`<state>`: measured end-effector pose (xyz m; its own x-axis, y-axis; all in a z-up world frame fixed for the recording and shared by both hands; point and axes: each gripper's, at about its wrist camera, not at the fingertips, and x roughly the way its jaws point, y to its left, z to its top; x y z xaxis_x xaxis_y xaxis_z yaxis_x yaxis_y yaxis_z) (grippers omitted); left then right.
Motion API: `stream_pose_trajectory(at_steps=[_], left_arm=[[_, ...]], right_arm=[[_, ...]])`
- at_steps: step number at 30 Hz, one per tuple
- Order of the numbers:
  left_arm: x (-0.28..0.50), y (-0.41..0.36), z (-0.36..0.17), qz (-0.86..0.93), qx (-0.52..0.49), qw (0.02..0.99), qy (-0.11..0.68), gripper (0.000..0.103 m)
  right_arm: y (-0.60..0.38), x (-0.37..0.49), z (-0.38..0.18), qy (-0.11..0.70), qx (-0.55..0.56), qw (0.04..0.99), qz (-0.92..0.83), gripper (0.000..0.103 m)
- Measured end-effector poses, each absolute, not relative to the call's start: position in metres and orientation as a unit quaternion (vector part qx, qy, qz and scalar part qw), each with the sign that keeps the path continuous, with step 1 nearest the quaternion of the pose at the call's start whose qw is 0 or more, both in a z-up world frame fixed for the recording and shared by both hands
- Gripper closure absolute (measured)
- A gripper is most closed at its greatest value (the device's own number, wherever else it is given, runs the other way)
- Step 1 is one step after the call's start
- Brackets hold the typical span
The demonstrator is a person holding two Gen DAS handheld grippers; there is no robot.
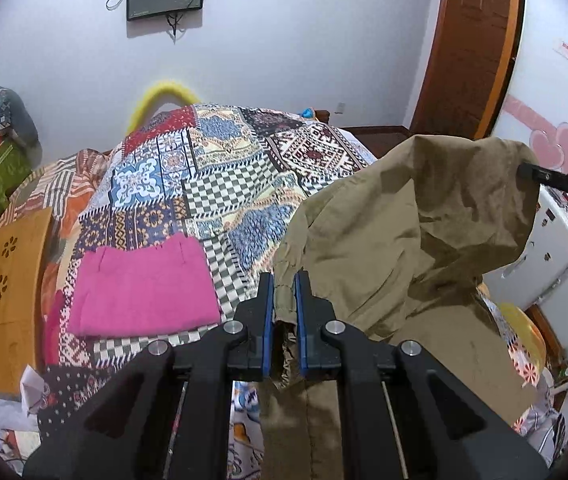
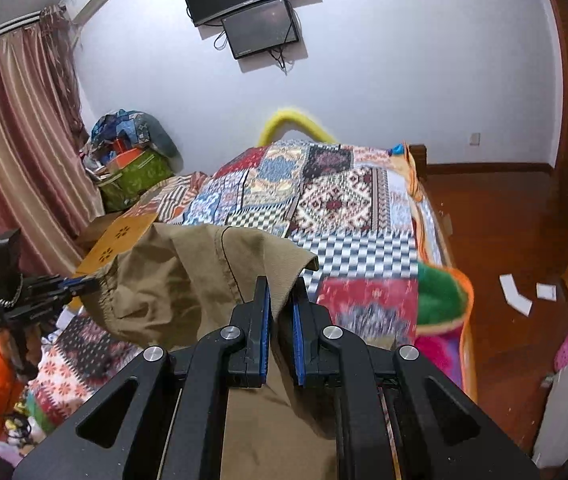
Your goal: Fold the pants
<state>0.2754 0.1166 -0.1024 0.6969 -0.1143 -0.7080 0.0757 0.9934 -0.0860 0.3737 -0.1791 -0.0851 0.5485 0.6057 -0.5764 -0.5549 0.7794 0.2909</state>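
The khaki pants [image 1: 403,216] hang in the lower right of the left wrist view, above the patchwork quilt [image 1: 220,168], the left gripper [image 1: 284,280] and the right gripper [image 2: 282,284] each clamped on an edge; folded pink cloth [image 1: 144,284] lies lower left

Pale white wall [image 2: 383,80] with two dark screens [image 2: 252,4]; striped pink curtains [image 2: 12,140] at left; glossy reddish wooden floor [image 2: 503,240]; bed under multicoloured patchwork quilt [image 2: 323,200]; brown wooden door [image 1: 467,40].
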Motion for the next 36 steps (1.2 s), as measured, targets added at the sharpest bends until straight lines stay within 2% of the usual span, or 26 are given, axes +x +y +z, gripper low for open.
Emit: stream_pose_trajectory(at_steps=[13,22,36], left_arm=[[0.218,0.113,-0.146,-0.080,-0.036,0.914,0.396,0.093],[0.181,0.104,-0.166,-0.088,-0.037,0.911,0.401,0.093],[0.141,0.087,-0.194,-0.082,0.018,0.901,0.425,0.093]], right_arm=[[-0.213,0.298,-0.140,0.390,0.080,0.852,0.339,0.094],[-0.220,0.257,-0.168,0.431,0.066,0.839,0.327,0.094],[-0.230,0.221,-0.206,0.480,0.059,0.818,0.313,0.095]])
